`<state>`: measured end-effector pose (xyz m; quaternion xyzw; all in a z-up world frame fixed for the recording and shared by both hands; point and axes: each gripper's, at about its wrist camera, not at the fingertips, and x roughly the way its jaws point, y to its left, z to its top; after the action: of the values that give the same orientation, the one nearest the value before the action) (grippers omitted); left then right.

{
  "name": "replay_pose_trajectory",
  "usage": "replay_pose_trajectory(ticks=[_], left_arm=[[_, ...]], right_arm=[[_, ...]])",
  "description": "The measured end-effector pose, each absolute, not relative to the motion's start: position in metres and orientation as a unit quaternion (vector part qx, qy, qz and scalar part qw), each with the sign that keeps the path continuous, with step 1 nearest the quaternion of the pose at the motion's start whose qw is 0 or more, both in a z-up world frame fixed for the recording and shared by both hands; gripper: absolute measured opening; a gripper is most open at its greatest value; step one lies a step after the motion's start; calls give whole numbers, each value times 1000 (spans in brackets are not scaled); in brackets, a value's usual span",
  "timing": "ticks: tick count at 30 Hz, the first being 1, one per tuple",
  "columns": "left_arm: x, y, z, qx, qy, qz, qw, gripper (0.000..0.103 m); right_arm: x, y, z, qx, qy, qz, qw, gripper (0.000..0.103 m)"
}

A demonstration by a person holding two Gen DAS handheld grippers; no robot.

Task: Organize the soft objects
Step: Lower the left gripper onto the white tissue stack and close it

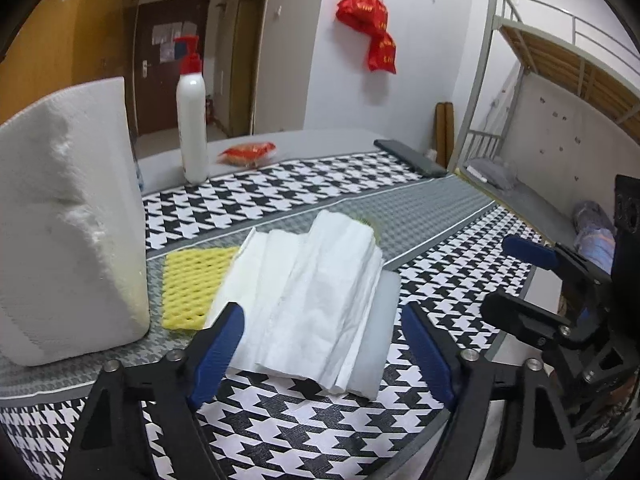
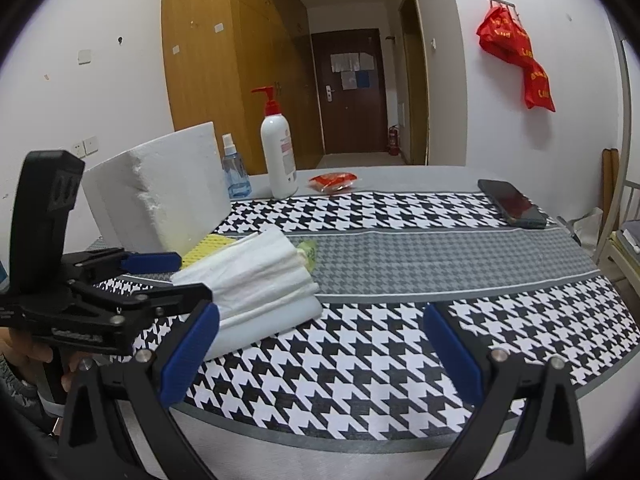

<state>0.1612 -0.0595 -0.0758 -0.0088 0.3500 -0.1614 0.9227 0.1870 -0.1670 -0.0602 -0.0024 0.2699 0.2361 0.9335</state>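
Across the table [image 2: 400,264], covered by a cloth in black-and-white houndstooth with a grey band down its middle, the objects stand in rough order of size. Largest is a white foam block [image 1: 68,220] [image 2: 160,192], upright at the left edge. Beside its base lies a stack of folded white tissue paper [image 1: 312,292] [image 2: 256,276] resting on a pale foam sheet [image 1: 380,332] [image 2: 264,324]; the stack partly covers a yellow foam net [image 1: 192,284] [image 2: 208,246], which touches the foot of the block, and a small green piece [image 2: 307,252] shows at the stack's far end. Behind these, near the far edge, stand a white pump bottle with a red head [image 1: 193,120] [image 2: 278,152] and, just beside it in the right wrist view, a small blue spray bottle [image 2: 234,172]. A red packet [image 1: 248,152] [image 2: 333,181] lies flat to the right of the pump bottle, and a dark phone [image 1: 412,158] [image 2: 512,204] lies well apart at the far right. The left claw [image 1: 324,352] is wide open with the near end of the tissue stack between its blue pads; neither pad presses on it. The right claw [image 2: 320,344] is also wide open, over bare cloth just right of the stack, holding nothing. A red bag [image 1: 368,28] [image 2: 516,52] hangs on the wall behind.
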Motion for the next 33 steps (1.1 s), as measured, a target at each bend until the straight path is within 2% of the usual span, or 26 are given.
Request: replay_pose_trajectory(ticks=[14, 19, 33], left_arm=[[171, -62, -89, 16, 388, -141, 911, 21], [169, -65, -88, 18, 384, -153, 910, 12], [155, -64, -72, 19, 359, -165, 919, 5]], right_arm=[[192, -166, -66, 1, 279, 244, 929, 103], [192, -164, -66, 1, 280, 246, 928, 103], [185, -164, -61, 0, 274, 247, 929, 103]])
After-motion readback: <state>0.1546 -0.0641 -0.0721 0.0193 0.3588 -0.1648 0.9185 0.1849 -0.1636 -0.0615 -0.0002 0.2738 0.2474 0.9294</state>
